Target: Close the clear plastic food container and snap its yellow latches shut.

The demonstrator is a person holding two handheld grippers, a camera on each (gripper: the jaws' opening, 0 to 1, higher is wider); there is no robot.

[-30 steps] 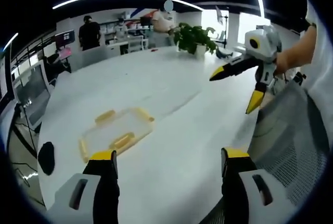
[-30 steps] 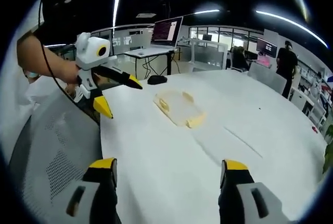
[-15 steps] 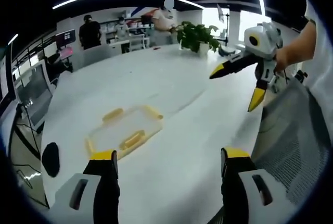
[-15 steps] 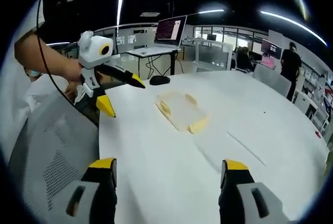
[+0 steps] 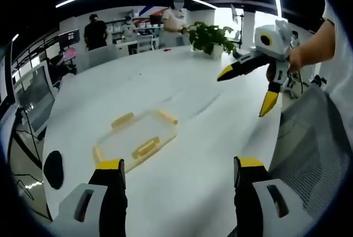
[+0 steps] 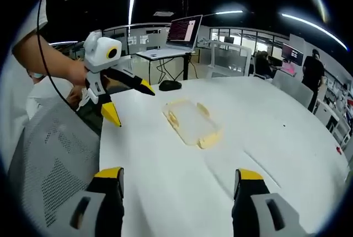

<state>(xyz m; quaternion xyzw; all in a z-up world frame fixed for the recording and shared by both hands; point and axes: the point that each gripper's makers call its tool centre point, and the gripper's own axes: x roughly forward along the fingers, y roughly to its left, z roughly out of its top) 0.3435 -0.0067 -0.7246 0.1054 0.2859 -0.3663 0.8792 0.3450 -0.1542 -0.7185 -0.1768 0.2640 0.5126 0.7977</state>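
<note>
Left gripper: my left gripper [image 5: 175, 171] hovers above the white table [image 5: 165, 82] with its yellow-tipped jaws spread wide and nothing between them; in the right gripper view it [image 6: 128, 103] hangs over the table's near edge, jaws apart.
Right gripper: my right gripper [image 6: 176, 175] is likewise spread and holds nothing; in the left gripper view it [image 5: 246, 89] floats off to the right, jaws splayed, with my hand [image 5: 295, 60] on its grip.
Container: the clear plastic food container [image 5: 135, 139] lies flat on the table, ahead of my left jaws and a little to their left, apart from both grippers. In the right gripper view it [image 6: 190, 123] sits mid-table, well ahead of the jaws.
Latches: yellow latches [image 5: 146, 149] show along its sides; I cannot tell whether they are snapped down.
Table edge: a black mouse [image 5: 53, 169] sits near the rim, left of the container.
Far end: a potted plant [image 5: 208, 37] stands on the table.
Chair: a grey mesh chair back [image 5: 309, 154] is beside me.
</note>
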